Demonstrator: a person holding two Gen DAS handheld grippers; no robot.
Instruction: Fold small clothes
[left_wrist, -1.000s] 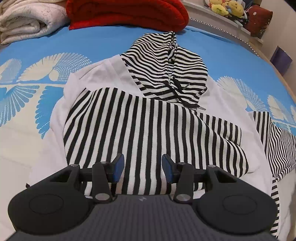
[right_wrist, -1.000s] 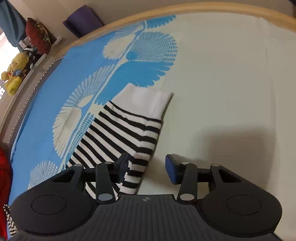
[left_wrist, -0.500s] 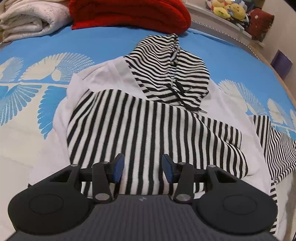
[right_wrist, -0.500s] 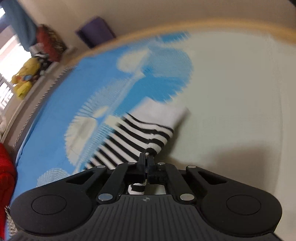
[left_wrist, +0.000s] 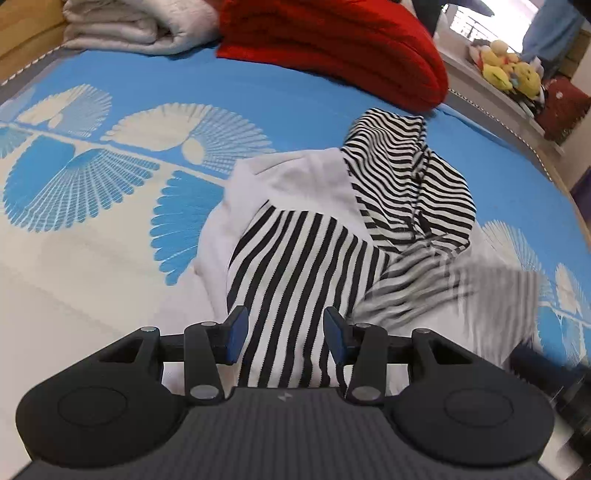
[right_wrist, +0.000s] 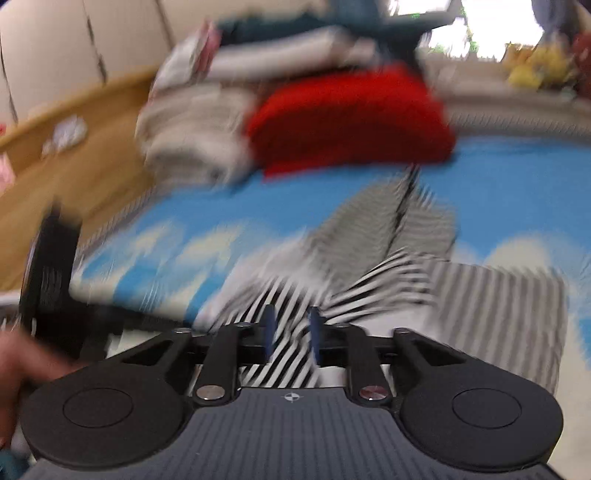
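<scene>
A black-and-white striped hoodie (left_wrist: 306, 258) with white panels lies on the blue patterned bed, its hood (left_wrist: 406, 177) toward the far side. My left gripper (left_wrist: 282, 334) is open and empty, low over the folded striped sleeve near the hem. A second striped sleeve (left_wrist: 454, 280) shows blurred, in motion across the hoodie's right side. In the right wrist view my right gripper (right_wrist: 290, 332) has its jaws a little apart with the striped sleeve fabric (right_wrist: 286, 363) between them; the view is heavily blurred.
A folded red blanket (left_wrist: 332, 48) and a folded white quilt (left_wrist: 136, 26) lie at the bed's far end. Plush toys (left_wrist: 509, 74) sit on a ledge at the right. The bed's wooden edge (right_wrist: 74, 147) and my left gripper's body (right_wrist: 48, 280) show at the left of the right wrist view.
My right gripper shut on the sleeve cuff, swung it over toward the hoodie's body, and its jaws have now parted slightly. My left gripper drifted left and stayed open.
</scene>
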